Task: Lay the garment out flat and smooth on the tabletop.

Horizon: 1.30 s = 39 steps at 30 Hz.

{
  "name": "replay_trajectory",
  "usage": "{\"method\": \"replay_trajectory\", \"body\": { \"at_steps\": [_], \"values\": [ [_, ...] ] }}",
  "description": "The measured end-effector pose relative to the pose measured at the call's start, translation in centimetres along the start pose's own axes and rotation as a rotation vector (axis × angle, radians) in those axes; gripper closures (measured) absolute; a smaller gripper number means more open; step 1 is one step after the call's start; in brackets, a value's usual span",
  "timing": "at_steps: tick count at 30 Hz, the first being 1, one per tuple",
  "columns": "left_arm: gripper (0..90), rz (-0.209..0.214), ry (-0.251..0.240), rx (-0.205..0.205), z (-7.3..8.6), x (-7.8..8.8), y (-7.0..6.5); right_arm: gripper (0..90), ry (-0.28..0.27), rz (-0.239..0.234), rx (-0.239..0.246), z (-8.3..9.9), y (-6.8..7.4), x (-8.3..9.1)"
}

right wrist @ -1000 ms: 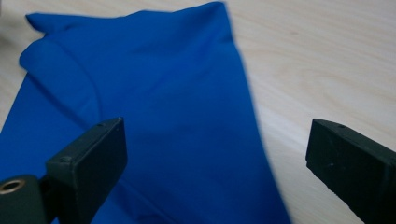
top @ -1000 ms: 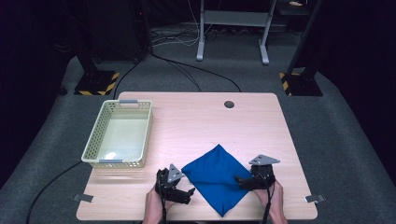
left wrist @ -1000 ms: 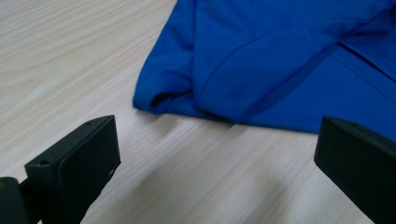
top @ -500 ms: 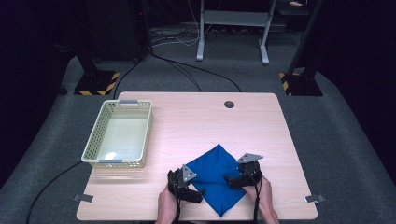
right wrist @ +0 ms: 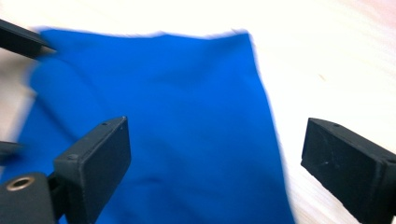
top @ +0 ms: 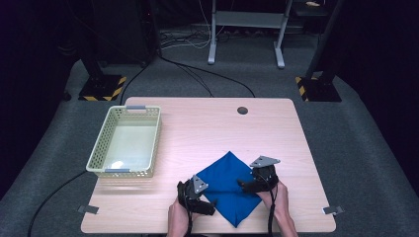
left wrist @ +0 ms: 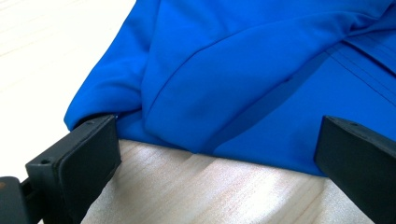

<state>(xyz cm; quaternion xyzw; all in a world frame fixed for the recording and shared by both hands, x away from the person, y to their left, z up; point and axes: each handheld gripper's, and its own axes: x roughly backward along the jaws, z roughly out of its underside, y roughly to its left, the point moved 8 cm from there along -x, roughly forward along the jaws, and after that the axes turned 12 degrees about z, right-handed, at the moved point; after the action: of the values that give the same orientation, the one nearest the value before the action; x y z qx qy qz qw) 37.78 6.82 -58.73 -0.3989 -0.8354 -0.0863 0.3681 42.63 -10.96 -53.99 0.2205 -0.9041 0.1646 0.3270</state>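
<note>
The cloth [top: 230, 185] lies folded near the tabletop's front edge, right of middle. Both tongs, left [left wrist: 215, 149] and right [right wrist: 215, 158], gape wide at its side edges, gripping nothing. Judging by this, another fold is left; the basket [top: 99, 160] stands empty.

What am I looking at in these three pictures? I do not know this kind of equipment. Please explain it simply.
There is no robot here. A person sits at a wooden table and holds a tool with two black jaws in each hand. One picture looks down from above. There you see the left tongs and the right tongs, both at a blue cloth lying near the person. A pale basket stands to the left. The other two pictures come from small cameras on the tools, looking along their jaws. Both pairs of jaws stand open at the cloth, the left ones at its folded edge. Nothing is gripped yet.
</note>
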Motion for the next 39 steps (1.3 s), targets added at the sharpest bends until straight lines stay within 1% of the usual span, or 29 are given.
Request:
{"method": "replay_trajectory", "body": {
  "at_steps": [1, 3, 4, 5, 6, 7, 8, 9, 10, 11, 12, 13, 14, 15, 16, 17, 19, 20, 21, 23, 25, 28, 31, 34, 36, 39],
  "values": [
    [0.0, 0.003, 0.001, -0.006, 0.0, 0.0, 0.0, 8.4, -0.014, -0.031, 0.031, -0.9, 1.7, 0.5],
    [0.0, 0.004, 0.002, -0.007, 0.0, 0.0, 0.0, 11.8, -0.014, -0.059, 0.071, -1.4, 3.3, 0.5],
    [0.0, 0.005, 0.003, -0.006, 0.0, 0.0, 0.0, 11.8, -0.014, -0.059, 0.071, -1.4, 3.3, 0.5],
    [0.0, 0.005, 0.003, -0.007, 0.0, 0.0, 0.1, 15.7, 0.009, -0.108, 0.118, -1.6, 5.3, 0.0],
    [0.0, 0.006, 0.003, -0.007, 0.0, 0.0, 0.1, 17.9, 0.017, -0.117, 0.133, -1.7, 6.1, -0.4],
    [0.0, 0.006, 0.003, -0.007, 0.0, 0.0, 0.1, 17.9, 0.017, -0.117, 0.133, -1.7, 6.1, -0.4],
    [0.0, 0.006, 0.003, -0.007, 0.0, 0.0, 0.1, 24.9, 0.023, -0.133, 0.163, -1.7, 7.3, -0.9],
    [0.0, 0.006, 0.003, -0.007, 0.0, 0.0, 0.1, 24.9, 0.031, -0.142, 0.179, -1.6, 7.9, -1.2],
    [0.0, 0.006, 0.003, -0.007, 0.0, 0.0, 0.1, 26.1, 0.031, -0.142, 0.179, -1.6, 7.9, -1.2],
    [0.0, 0.006, 0.003, -0.008, 0.0, 0.0, 0.0, 30.0, 0.045, -0.150, 0.195, -1.4, 8.7, -1.8],
    [0.0, 0.006, 0.003, -0.008, 0.0, 0.0, 0.0, 30.0, 0.045, -0.150, 0.195, -1.4, 8.7, -1.8],
    [0.0, 0.007, 0.002, -0.010, 0.0, 0.0, 0.0, 34.6, 0.055, -0.142, 0.222, -1.0, 9.2, -2.4],
    [0.0, 0.007, 0.003, -0.009, 0.0, 0.0, 0.0, 34.6, 0.055, -0.142, 0.222, -1.0, 9.2, -2.4],
    [0.0, 0.007, 0.002, -0.009, 0.0, 0.0, 0.0, 37.0, 0.058, -0.137, 0.233, -0.9, 9.2, -2.5],
    [0.0, 0.007, 0.002, -0.009, 0.0, 0.0, 0.0, 43.6, 0.065, -0.110, 0.230, -0.6, 9.1, -2.9],
    [0.0, 0.007, 0.002, -0.009, 0.0, 0.0, 0.0, 43.6, 0.065, -0.110, 0.230, -0.6, 9.1, -2.9],
    [0.0, 0.007, 0.002, -0.009, 0.0, 0.0, 0.0, 48.6, 0.058, -0.097, 0.230, -0.6, 9.0, -2.9],
    [0.0, 0.007, 0.002, -0.009, 0.0, 0.0, 0.0, 54.9, 0.053, -0.088, 0.224, -0.6, 8.9, -2.8],
    [0.0, 0.007, 0.002, -0.009, 0.0, 0.0, 0.0, 54.9, 0.053, -0.088, 0.224, -0.6, 8.9, -2.8],
    [0.1, 0.008, 0.001, -0.009, 0.0, 0.0, 0.0, 62.8, 0.042, -0.078, 0.209, -0.7, 8.8, -2.8],
    [0.1, 0.008, 0.002, -0.009, 0.0, 0.0, 0.0, 70.9, 0.026, -0.066, 0.208, -0.8, 8.7, -2.6],
    [0.1, 0.008, 0.002, -0.009, 0.0, 0.0, 0.0, 79.5, 0.008, -0.070, 0.179, -0.9, 8.4, -2.4],
    [0.1, 0.008, 0.002, -0.010, 0.0, 0.0, 0.0, 83.2, -0.011, -0.069, 0.157, -1.1, 8.0, -2.1],
    [0.1, 0.008, 0.002, -0.009, 0.0, 0.0, 0.0, 83.9, -0.023, -0.068, 0.130, -1.3, 7.6, -1.9],
    [0.1, 0.007, 0.002, -0.010, 0.0, 0.0, 0.0, 83.9, -0.042, -0.067, 0.109, -1.5, 7.0, -1.6],
    [0.0, 0.007, 0.002, -0.009, 0.0, 0.0, 0.0, 84.0, -0.047, -0.071, 0.094, -1.6, 6.7, -1.5]
  ]
}}
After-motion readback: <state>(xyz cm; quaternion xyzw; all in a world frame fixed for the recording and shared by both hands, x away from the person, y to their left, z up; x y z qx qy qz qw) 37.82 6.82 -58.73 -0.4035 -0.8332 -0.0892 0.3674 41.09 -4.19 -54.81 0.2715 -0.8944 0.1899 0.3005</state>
